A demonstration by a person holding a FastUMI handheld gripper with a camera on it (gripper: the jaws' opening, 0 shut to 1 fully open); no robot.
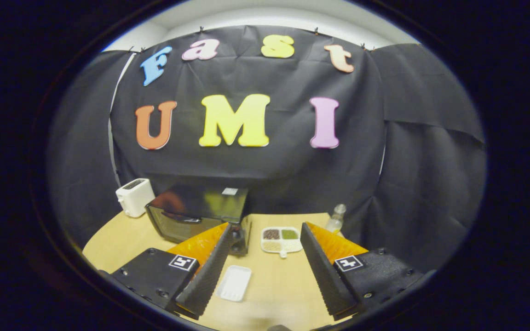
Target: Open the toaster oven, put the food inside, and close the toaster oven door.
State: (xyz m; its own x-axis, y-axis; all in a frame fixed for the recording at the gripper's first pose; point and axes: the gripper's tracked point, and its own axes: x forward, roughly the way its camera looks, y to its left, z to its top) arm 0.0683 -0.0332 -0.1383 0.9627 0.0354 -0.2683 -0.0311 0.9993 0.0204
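Your gripper (261, 266) is wide open, holding nothing; the toaster oven (198, 214) door looks rigid — take its handle (181, 217)

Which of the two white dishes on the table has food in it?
The divided dish beyond the open tool, near the bottle, holds food in its compartments. The plain tray between the fingers lies bare.

No readable text, brand or number shows on the objects. A small pale label on the top of the toaster oven (200, 209) is too small to read. Each of the fingers (200, 280) carries a square black-and-white marker, a pattern without letters.
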